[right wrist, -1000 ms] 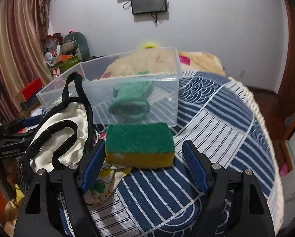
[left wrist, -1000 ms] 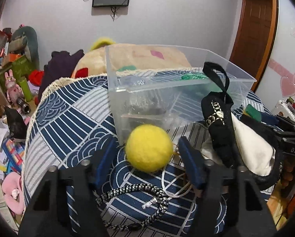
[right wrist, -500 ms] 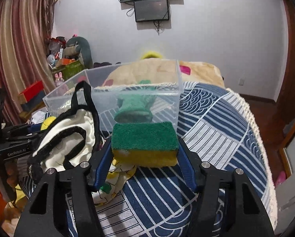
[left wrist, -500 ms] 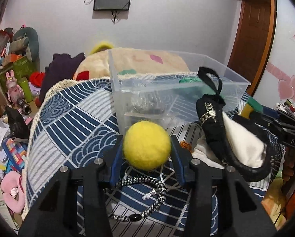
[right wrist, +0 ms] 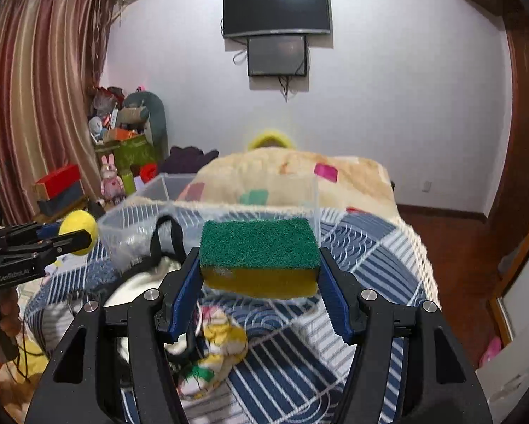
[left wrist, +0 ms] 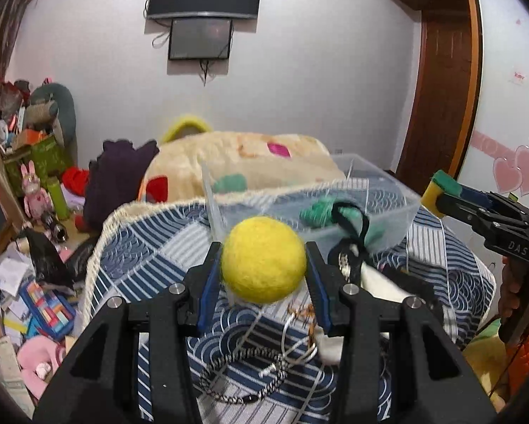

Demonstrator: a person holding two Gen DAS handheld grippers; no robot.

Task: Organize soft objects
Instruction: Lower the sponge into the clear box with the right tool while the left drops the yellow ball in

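Yellow felt ball [left wrist: 263,258] gripped in left claw [left wrist: 263,265], sponge [right wrist: 259,256] in right claw [right wrist: 261,275]

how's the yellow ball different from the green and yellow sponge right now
The yellow ball is round and fuzzy; the sponge is a flat-sided block. The ball is one colour all over; the sponge has a green scrub layer on top of a yellow body. The ball sits in the left gripper; the sponge sits in the right gripper. Both are soft, clamped between blue pads and held above the blue patterned cloth, near the clear bin.
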